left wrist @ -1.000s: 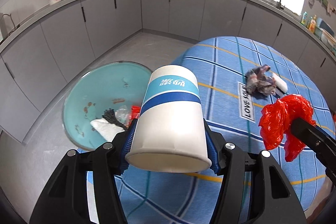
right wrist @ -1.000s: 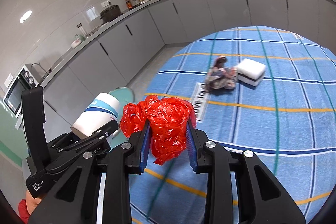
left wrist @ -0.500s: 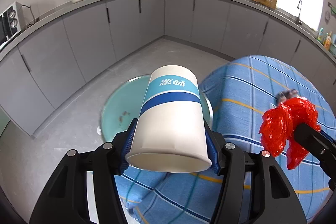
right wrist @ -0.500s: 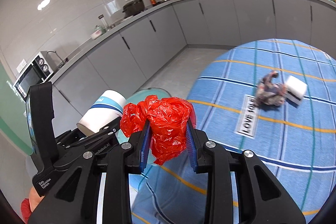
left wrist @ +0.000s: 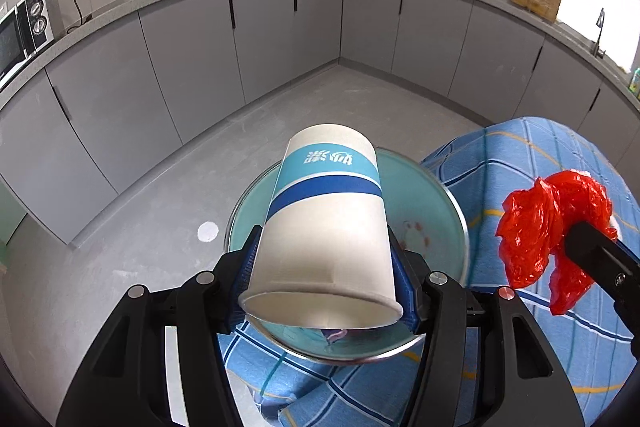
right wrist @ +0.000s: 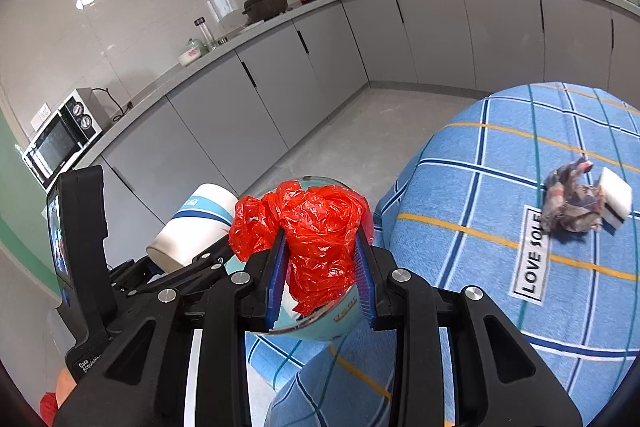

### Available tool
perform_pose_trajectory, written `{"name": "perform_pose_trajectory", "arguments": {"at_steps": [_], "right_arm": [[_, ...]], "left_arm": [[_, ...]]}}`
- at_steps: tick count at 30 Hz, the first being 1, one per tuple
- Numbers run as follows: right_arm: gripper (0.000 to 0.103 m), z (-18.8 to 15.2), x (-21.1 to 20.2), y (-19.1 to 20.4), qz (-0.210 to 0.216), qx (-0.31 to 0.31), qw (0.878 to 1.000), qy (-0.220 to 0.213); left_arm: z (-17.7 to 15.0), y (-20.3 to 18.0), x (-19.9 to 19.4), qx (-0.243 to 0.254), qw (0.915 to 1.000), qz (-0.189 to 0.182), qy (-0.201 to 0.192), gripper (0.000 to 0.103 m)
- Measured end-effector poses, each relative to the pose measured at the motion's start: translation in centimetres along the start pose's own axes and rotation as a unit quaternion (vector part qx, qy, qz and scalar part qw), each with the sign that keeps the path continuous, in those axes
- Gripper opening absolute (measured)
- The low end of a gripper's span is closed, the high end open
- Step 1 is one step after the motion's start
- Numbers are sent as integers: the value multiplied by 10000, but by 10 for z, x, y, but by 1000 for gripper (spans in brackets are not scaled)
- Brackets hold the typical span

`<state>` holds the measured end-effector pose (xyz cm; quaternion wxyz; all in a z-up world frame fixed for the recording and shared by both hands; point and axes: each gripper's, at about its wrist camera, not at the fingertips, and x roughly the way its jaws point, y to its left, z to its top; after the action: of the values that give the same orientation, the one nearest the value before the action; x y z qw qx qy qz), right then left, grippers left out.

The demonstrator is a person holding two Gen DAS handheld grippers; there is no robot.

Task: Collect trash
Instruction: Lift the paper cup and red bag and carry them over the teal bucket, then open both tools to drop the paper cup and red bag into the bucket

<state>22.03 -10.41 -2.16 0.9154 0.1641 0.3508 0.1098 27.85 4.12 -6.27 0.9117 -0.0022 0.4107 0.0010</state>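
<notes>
My left gripper (left wrist: pixel 324 267) is shut on a white paper cup (left wrist: pixel 326 227) with blue bands, held on its side with the open mouth toward the camera, above a round teal bin (left wrist: pixel 448 211) beside the table. My right gripper (right wrist: pixel 322 267) is shut on a crumpled red plastic bag (right wrist: pixel 316 227), also over the bin (right wrist: pixel 316 327). The bag shows at the right of the left wrist view (left wrist: pixel 548 231); the cup shows at the left of the right wrist view (right wrist: pixel 196 227). A crumpled patterned wrapper (right wrist: pixel 572 199) lies on the table.
The table has a blue checked cloth (right wrist: pixel 500 155) with a "LOVE" label (right wrist: pixel 530 259). A white sponge block (right wrist: pixel 616 197) touches the wrapper. Grey kitchen cabinets (left wrist: pixel 200 67) line the walls, with grey floor (left wrist: pixel 160 227) between them and the bin.
Both grippers have swung left away from the table middle, carrying the cup and the red bag. The bin now sits directly under them and its contents are hidden.
</notes>
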Motion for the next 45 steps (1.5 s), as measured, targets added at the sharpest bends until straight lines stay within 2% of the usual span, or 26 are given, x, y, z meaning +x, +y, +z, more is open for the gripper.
{"name": "perform_pose_trajectory", "arguments": {"at_steps": [18, 21, 22, 23, 24, 26, 33, 36, 40, 45], "right_arm": [[34, 1, 59, -6, 113, 146, 9987, 480], [41, 0, 67, -8, 290, 190, 9978, 566], [50, 0, 69, -9, 339, 195, 9974, 601], [54, 0, 70, -11, 371, 209, 9971, 628], [55, -1, 69, -13, 390, 231, 9970, 634], [55, -1, 64, -17, 379, 246, 9972, 601], [55, -2, 41, -28, 211, 288, 9985, 416], [55, -2, 31, -27, 120, 212, 9993, 280], [64, -5, 21, -25, 2, 79, 9999, 120], [64, -9, 9, -30, -51, 73, 9999, 69]], "left_arm": [[4, 3, 61, -11, 9984, 94, 551, 58], [5, 4, 67, -8, 9980, 134, 611, 60], [4, 4, 68, -1, 9979, 154, 635, 64], [3, 5, 70, -1, 9978, 165, 650, 65], [3, 5, 71, -6, 9976, 178, 669, 67], [3, 4, 72, -27, 9977, 151, 667, 76], [0, -2, 70, -16, 9976, 224, 660, 83], [0, -4, 63, 2, 9978, 302, 591, 92], [0, -7, 51, 34, 9981, 397, 460, 94], [-1, -14, 36, 101, 9983, 482, 307, 97]]}}
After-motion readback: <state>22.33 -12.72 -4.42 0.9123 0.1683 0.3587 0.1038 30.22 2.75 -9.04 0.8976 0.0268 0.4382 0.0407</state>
